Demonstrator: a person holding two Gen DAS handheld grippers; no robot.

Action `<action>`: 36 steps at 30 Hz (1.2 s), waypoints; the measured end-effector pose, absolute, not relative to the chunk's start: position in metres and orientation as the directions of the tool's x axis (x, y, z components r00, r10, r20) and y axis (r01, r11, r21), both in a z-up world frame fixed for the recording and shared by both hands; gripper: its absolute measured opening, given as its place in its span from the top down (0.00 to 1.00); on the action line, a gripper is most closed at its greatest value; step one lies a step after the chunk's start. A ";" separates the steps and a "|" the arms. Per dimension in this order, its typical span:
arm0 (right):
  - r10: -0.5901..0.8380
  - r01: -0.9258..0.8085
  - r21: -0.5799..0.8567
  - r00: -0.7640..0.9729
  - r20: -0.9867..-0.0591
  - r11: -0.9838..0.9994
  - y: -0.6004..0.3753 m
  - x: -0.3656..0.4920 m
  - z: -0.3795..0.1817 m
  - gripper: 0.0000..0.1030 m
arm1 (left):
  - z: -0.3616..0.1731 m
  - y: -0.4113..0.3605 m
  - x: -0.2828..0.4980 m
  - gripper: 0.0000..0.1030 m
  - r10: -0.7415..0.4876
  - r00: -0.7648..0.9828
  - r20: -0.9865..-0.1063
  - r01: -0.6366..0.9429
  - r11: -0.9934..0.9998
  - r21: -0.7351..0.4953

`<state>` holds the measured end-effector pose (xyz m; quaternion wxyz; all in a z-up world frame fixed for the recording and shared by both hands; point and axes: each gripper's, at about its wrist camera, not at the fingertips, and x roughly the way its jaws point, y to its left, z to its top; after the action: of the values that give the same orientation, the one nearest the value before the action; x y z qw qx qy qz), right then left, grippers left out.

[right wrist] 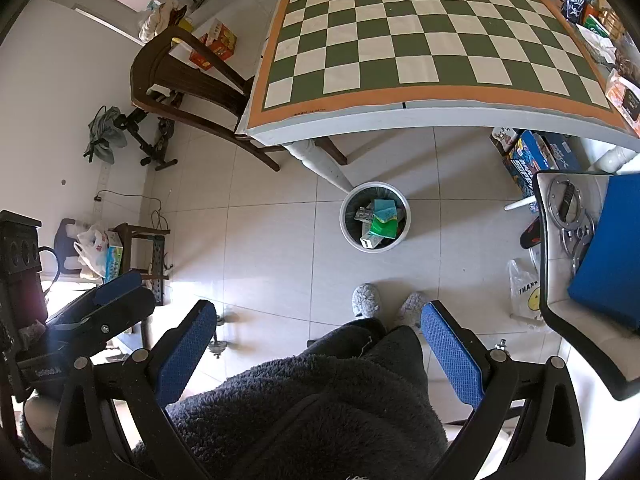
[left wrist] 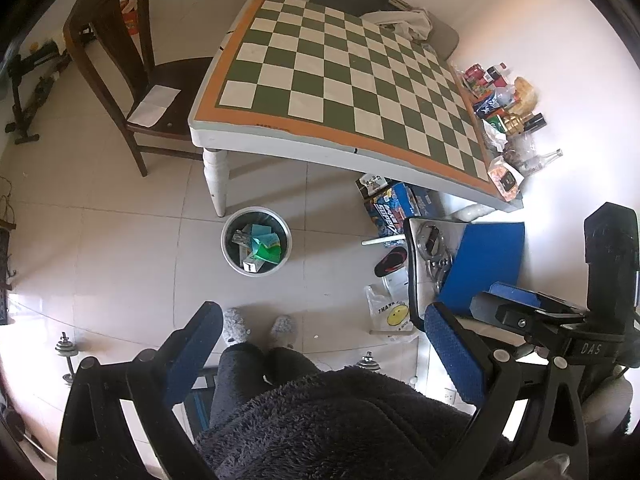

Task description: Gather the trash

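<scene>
We hold both tongs wide apart and empty at waist height: left gripper (left wrist: 324,344), right gripper (right wrist: 318,340), each aimed down past our two slippers (right wrist: 366,300), probably a rest pose between picks. One trash bin (left wrist: 230,254) stands on the tiles by the table leg (left wrist: 215,184), already holding several cartons and wrappers. The checkered tabletop (left wrist: 340,80) looks cleared; the remaining clutter (left wrist: 504,116) sits along its far edge, likely next
</scene>
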<state>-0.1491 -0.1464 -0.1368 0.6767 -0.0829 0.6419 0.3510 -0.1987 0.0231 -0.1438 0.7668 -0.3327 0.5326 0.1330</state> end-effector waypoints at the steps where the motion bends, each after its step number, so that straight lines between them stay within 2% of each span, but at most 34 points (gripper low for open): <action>1: 0.369 -0.581 0.338 -0.070 -0.927 0.740 -0.146 -0.149 -0.137 0.00 | -0.143 0.024 -0.199 0.00 -0.151 0.398 -0.905 -0.560 0.741 -0.370; 36: 0.370 -0.573 0.340 -0.068 -0.926 0.746 -0.142 -0.152 -0.137 0.00 | -0.144 0.024 -0.200 0.00 -0.153 0.401 -0.903 -0.559 0.740 -0.374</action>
<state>-0.1523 -0.1416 -0.1373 0.6779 -0.0788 0.6429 0.3476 -0.2004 0.0236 -0.1436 0.7667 -0.3354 0.5311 0.1324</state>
